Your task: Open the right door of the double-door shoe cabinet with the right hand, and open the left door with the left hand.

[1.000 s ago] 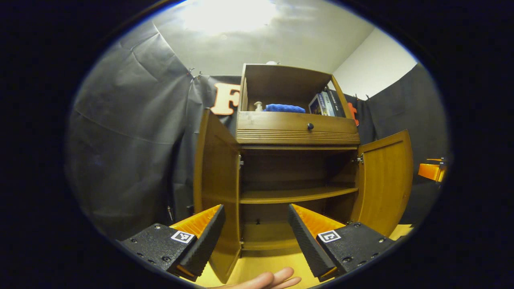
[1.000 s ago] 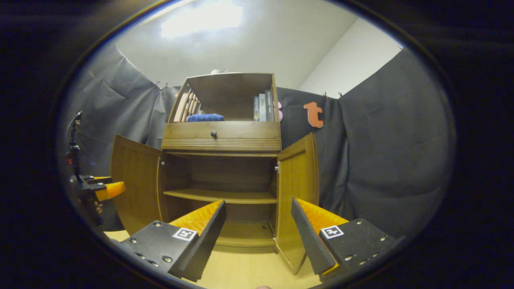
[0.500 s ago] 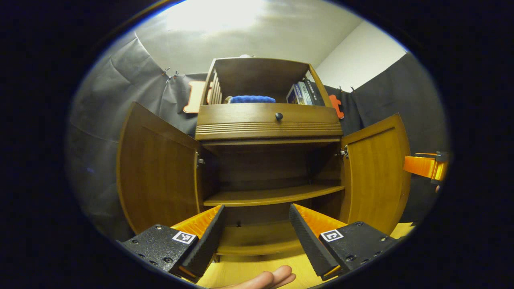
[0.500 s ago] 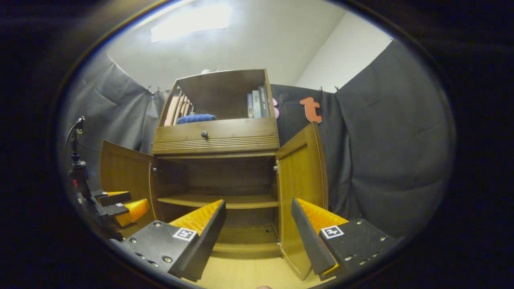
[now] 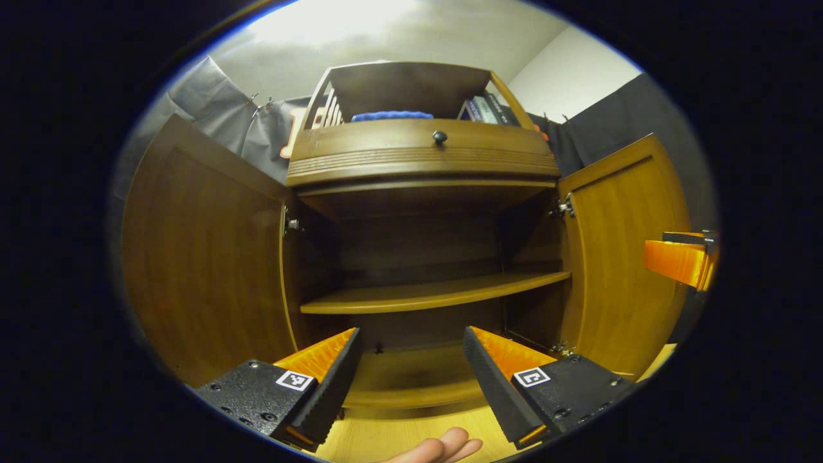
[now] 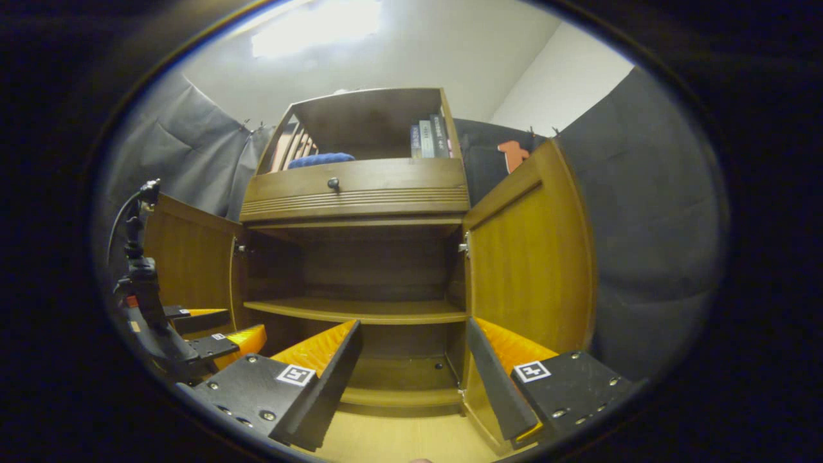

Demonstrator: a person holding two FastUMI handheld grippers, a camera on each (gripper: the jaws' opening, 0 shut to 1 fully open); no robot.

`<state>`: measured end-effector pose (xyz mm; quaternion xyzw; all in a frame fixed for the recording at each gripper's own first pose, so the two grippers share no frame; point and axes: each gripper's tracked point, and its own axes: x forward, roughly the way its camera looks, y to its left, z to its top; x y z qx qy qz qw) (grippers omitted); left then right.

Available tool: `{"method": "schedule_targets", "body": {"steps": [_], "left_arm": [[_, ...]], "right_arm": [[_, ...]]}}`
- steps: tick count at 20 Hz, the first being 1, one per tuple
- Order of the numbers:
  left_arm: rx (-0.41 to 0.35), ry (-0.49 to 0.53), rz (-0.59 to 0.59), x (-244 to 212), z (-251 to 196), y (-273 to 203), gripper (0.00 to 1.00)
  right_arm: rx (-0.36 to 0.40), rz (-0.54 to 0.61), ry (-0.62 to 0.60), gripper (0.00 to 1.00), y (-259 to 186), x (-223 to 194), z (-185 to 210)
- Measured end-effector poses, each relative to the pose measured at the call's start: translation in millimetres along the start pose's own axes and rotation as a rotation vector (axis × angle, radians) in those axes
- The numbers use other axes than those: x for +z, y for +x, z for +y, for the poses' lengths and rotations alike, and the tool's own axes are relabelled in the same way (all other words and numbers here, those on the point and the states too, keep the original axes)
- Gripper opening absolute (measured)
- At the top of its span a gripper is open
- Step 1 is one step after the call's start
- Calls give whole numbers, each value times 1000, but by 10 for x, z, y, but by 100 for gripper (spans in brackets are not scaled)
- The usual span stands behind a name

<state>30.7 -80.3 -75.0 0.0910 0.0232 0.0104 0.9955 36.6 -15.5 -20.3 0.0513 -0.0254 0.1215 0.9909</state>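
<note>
The wooden shoe cabinet (image 5: 421, 161) stands in front of me with both doors swung out. In the left gripper view its left door (image 5: 199, 257) and right door (image 5: 627, 257) flank the dark interior and its middle shelf (image 5: 431, 292). My left gripper (image 5: 408, 373) is open and holds nothing, pointing into the cabinet between the doors. An orange finger of the right gripper (image 5: 678, 260) shows beside the right door. In the right gripper view my right gripper (image 6: 415, 373) is open and holds nothing, close to the inner face of the right door (image 6: 530, 270). The left gripper (image 6: 193, 328) sits low by the left door (image 6: 189, 257).
Above the doors is a drawer with a dark knob (image 5: 439, 136). The open top shelf holds a blue cloth (image 5: 389, 116) and books (image 5: 482, 108). The floor (image 6: 398, 440) is light wood. A person's fingers (image 5: 440, 447) show under the left gripper.
Both grippers have moved closer to the cabinet, whose doors now loom larger. The left gripper view has turned from the left door's edge toward the interior. Both stay open.
</note>
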Motion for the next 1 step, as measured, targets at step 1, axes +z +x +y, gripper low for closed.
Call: {"method": "schedule_targets", "body": {"steps": [1], "left_arm": [[4, -7, -3, -2, 31, 68, 99]], "right_arm": [[-1, 2, -18, 96, 66, -54, 41]]}}
